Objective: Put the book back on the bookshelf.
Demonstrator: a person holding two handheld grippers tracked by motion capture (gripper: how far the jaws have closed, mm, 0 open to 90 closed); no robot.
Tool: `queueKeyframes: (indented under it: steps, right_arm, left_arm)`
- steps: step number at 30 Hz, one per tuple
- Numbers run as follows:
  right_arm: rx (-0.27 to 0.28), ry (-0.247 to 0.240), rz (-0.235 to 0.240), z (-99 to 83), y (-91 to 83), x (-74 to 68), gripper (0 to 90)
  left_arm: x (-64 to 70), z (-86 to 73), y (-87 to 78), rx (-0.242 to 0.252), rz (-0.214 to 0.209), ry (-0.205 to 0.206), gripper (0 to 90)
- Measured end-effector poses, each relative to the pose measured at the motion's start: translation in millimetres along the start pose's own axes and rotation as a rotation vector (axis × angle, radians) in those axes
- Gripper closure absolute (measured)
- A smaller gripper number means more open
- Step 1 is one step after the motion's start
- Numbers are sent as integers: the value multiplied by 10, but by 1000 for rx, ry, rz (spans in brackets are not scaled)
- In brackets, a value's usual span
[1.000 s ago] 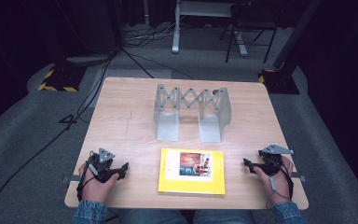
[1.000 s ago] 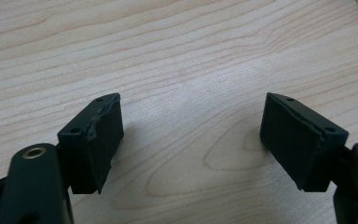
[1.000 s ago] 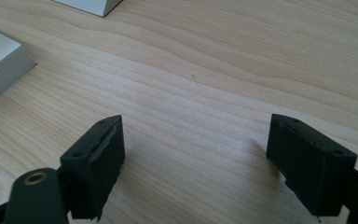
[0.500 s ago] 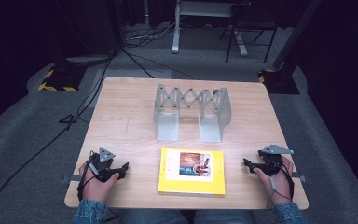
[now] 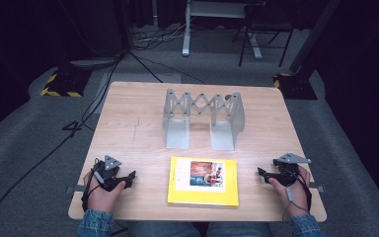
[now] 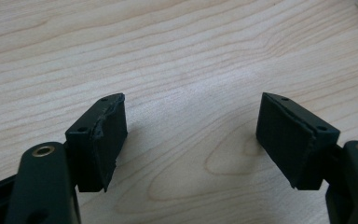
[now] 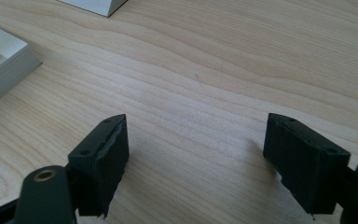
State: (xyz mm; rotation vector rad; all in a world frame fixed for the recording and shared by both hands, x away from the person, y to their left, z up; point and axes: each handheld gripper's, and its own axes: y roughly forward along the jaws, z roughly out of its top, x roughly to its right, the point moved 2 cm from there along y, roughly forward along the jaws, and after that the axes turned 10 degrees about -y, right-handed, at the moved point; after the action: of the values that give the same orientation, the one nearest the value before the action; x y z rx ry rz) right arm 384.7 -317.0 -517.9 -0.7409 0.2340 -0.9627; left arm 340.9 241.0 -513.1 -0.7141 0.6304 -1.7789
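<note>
A yellow book (image 5: 203, 181) with a picture on its cover lies flat near the table's front edge, in the middle. Its page edges (image 7: 2, 70) show at the left of the right gripper view. Behind it stands a grey metal expanding rack (image 5: 202, 118) with two upright ends. My left gripper (image 5: 128, 177) rests on the table left of the book, open (image 6: 191, 135), nothing between its pads. My right gripper (image 5: 261, 173) rests right of the book, also open (image 7: 196, 163) and holding nothing.
The wooden table (image 5: 128, 123) has bare room at the left and right of the rack. A foot of the rack (image 7: 95, 4) shows at the top of the right gripper view. Cables and a stand base (image 5: 59, 81) lie on the grey floor beyond.
</note>
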Motion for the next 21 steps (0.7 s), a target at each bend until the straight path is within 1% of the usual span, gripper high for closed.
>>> queueKeyframes:
  steps: [4,7,9,12,13,14,15,16,21]
  right_arm:
    - [3,1,-1,-7,-14,-12,251]
    - [10,-4,-1,-11,-32,-35,298]
    - [13,-19,0,-2,-47,-70,294]
    - [9,-30,10,24,-77,-124,296]
    - [9,-30,10,24,-77,-124,296]
    - [11,-30,10,50,-110,-158,297]
    - [13,-34,14,62,-126,-173,298]
    - [12,-30,16,73,-141,-195,302]
    - [2,-48,35,107,-199,-302,314]
  left_arm:
    - [63,56,-70,23,-22,8,264]
    - [129,111,-127,36,-53,-1,270]
    - [187,149,-155,42,-74,-7,275]
    - [298,201,-172,41,-99,0,282]
    - [298,201,-172,41,-99,0,284]
    - [380,231,-173,39,-120,10,285]
    - [380,231,-173,39,-120,10,287]
    - [461,255,-169,34,-143,23,290]
    - [642,297,-117,19,-190,58,296]
